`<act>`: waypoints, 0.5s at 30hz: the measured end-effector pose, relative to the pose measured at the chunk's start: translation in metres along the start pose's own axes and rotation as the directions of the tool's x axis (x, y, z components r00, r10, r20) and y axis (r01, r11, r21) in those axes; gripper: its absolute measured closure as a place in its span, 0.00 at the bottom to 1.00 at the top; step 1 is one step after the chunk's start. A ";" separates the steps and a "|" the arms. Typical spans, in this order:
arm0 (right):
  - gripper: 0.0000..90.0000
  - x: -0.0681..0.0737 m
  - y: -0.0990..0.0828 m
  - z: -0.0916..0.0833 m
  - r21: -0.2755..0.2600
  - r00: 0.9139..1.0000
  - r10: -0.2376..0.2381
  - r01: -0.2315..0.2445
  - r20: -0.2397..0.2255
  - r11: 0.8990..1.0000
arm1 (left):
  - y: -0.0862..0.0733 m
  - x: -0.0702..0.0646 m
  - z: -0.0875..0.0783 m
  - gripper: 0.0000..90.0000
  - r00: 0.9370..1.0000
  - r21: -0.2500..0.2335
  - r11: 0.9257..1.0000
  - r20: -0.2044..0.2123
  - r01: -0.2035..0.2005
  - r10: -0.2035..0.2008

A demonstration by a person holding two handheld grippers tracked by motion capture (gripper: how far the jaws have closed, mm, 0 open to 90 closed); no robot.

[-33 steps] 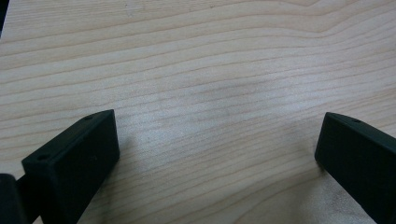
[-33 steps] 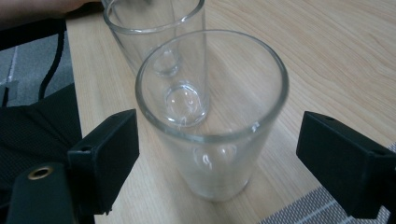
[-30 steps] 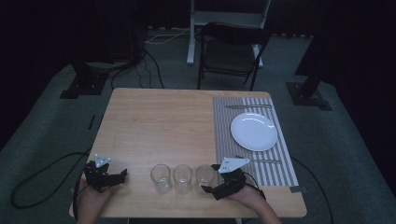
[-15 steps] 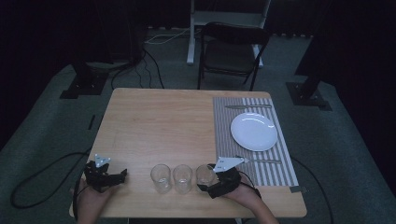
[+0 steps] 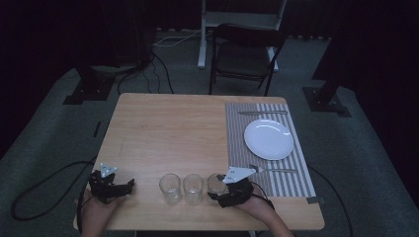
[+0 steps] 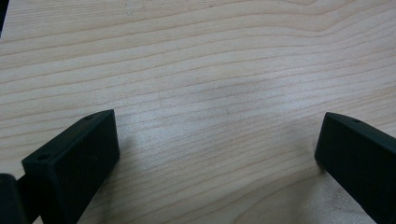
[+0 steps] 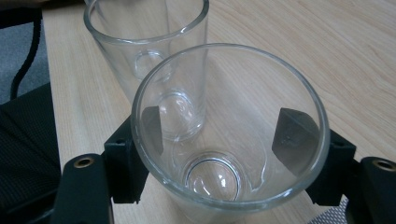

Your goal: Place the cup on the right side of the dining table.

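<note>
Three empty drinking glasses stand in a row near the front edge of the wooden table [image 5: 163, 133]. The rightmost glass [image 7: 229, 135] sits between the jaws of the right gripper [image 5: 231, 191], one jaw at each side; contact cannot be confirmed. Middle glass [image 5: 192, 188] stands just beside it. The left gripper [image 6: 217, 154] rests on bare wood, jaws wide apart. A white plate [image 5: 269, 139] lies on the striped placemat [image 5: 237, 128].

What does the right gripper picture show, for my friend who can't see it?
A clear empty glass stands upright between the right gripper's two black jaws, which sit against its sides. A second empty glass stands just behind it on the light wooden table.
</note>
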State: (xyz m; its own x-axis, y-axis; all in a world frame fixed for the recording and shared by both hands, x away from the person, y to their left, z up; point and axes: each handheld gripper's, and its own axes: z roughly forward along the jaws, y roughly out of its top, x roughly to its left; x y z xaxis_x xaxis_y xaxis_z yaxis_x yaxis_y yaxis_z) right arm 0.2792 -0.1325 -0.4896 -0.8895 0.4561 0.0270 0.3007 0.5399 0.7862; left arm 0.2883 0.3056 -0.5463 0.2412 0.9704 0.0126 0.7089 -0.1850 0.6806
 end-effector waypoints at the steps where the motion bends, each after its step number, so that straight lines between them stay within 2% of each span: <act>1: 0.32 0.000 0.000 0.000 0.000 1.000 -0.001 0.001 0.008 1.000 | 0.000 0.000 0.000 0.00 1.000 0.000 1.000 0.000 0.000 0.000; 10: 0.32 -0.007 0.007 -0.009 -0.019 1.000 0.015 -0.014 0.027 1.000 | 0.000 0.000 0.000 0.00 1.000 -0.001 1.000 0.000 0.000 0.000; 15: 0.32 -0.012 0.011 -0.013 -0.008 0.998 0.015 -0.014 0.064 1.000 | 0.000 0.000 0.000 0.00 1.000 0.001 1.000 0.000 -0.001 0.001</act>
State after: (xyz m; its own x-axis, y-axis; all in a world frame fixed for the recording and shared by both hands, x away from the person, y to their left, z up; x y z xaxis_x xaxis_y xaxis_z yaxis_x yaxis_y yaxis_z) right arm 0.2889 -0.1415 -0.4737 -0.8610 0.5086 -0.0010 0.3106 0.5275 0.7908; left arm 0.2882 0.3057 -0.5462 0.2421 0.9701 0.0137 0.7094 -0.1867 0.6797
